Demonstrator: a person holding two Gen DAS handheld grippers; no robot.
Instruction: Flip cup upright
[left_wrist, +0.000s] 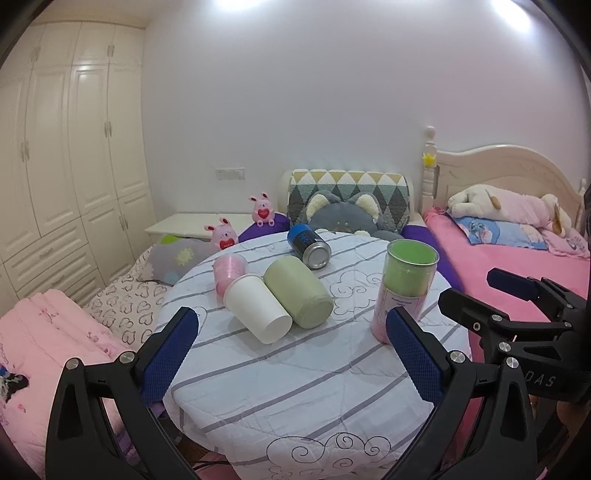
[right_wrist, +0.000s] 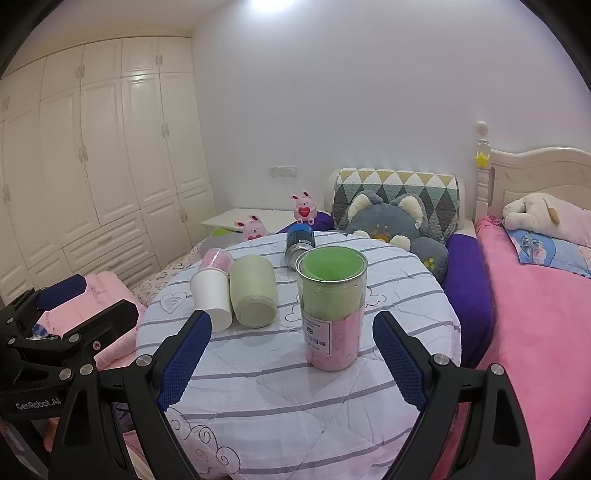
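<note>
A round table with a striped cloth holds several cups. A white paper cup, a sage green cup, a clear pink cup and a blue metal can all lie on their sides. A tall clear cup with green and pink lining stands upright. My left gripper is open and empty, just short of the white cup. My right gripper is open and empty, with the upright cup between its fingers' line of sight.
Beds with pink bedding flank the table. Plush toys and a quilted cushion sit behind it. A white wardrobe fills the left wall. The right gripper shows in the left wrist view; the left one shows in the right wrist view.
</note>
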